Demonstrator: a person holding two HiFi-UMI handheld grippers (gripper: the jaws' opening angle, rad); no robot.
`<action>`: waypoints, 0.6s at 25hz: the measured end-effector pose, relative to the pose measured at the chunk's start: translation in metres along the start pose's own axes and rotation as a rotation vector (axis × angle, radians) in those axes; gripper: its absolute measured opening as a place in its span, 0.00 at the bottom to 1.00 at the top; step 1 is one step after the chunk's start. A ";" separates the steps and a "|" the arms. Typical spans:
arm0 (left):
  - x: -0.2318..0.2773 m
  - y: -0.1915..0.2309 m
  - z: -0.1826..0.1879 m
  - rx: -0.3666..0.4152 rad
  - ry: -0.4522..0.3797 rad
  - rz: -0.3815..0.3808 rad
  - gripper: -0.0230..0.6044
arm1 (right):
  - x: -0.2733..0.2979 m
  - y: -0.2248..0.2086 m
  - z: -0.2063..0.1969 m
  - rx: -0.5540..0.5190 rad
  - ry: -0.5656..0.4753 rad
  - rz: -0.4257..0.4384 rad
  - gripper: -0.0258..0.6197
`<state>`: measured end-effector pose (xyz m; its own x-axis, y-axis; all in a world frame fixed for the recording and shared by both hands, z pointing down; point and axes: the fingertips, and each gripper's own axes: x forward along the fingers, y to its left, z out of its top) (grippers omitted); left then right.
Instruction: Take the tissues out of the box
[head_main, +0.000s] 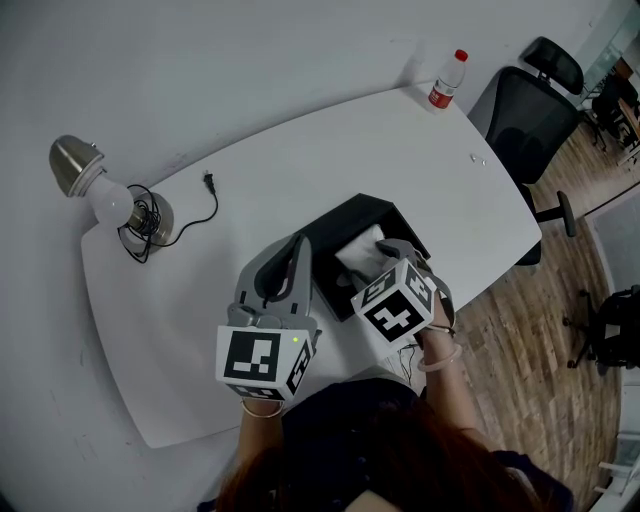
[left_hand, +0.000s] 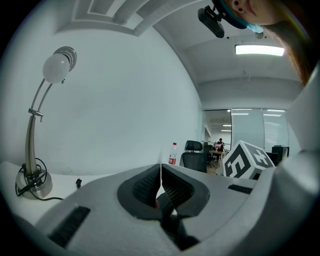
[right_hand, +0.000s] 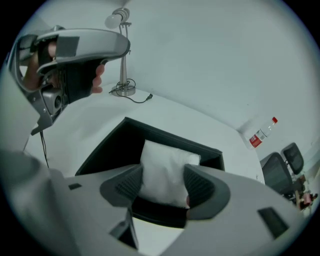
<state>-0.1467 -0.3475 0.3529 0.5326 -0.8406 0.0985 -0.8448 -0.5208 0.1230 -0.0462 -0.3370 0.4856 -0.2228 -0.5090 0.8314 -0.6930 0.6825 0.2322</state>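
Here, the right gripper (right_hand: 165, 186) straddles the tissues (right_hand: 167, 162) in the box (right_hand: 112, 147) at frame centre, fingers open to pinch; the left gripper (left_hand: 160, 186), fingers closed, waits alongside.

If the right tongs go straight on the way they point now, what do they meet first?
The right tongs would first meet the white tissue standing out of the black box; it already sits between their open jaws. Depth beyond it is unclear.
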 end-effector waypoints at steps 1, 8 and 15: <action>0.000 -0.001 -0.001 0.001 0.001 -0.001 0.08 | -0.002 0.000 0.001 0.008 -0.015 0.001 0.47; -0.003 -0.009 0.000 0.005 0.002 -0.008 0.08 | -0.014 -0.004 0.003 0.015 -0.102 -0.018 0.47; -0.012 -0.017 0.002 0.015 -0.005 -0.003 0.08 | -0.029 -0.006 0.010 0.038 -0.194 -0.042 0.47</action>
<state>-0.1382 -0.3289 0.3480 0.5348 -0.8398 0.0930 -0.8439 -0.5254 0.1082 -0.0419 -0.3316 0.4554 -0.3185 -0.6306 0.7078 -0.7290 0.6402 0.2423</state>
